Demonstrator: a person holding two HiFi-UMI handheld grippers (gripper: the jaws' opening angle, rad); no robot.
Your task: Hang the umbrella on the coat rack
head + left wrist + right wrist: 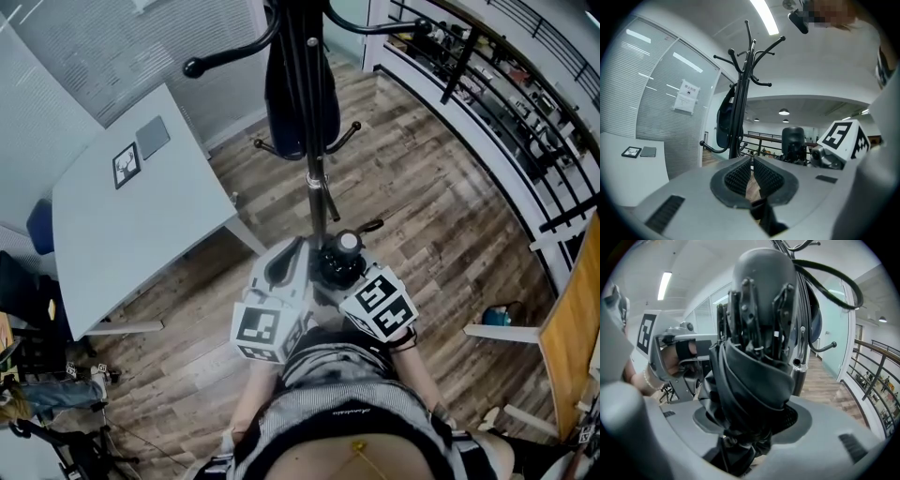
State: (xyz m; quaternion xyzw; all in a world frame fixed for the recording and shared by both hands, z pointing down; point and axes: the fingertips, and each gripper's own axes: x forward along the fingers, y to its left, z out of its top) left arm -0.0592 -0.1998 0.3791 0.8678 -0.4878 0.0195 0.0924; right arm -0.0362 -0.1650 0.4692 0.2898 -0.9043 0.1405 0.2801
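1. Folded black umbrella (754, 376) fills my right gripper (750, 420) view. The jaws stand wide and clamp its bunched canopy, with its rounded end aimed forward, which I judge suits carrying it to a hook.
2. My left gripper (751, 174) sits just left of it, pads pressed almost together. I can't identify a dark strip low between them.
3. My coat rack (316, 178) stands just beyond the umbrella. A dark bag (300, 94) hangs on its far side, while a lower hook (349, 137) on the right looks free.
4. My white table (141, 225) lies left, well apart.
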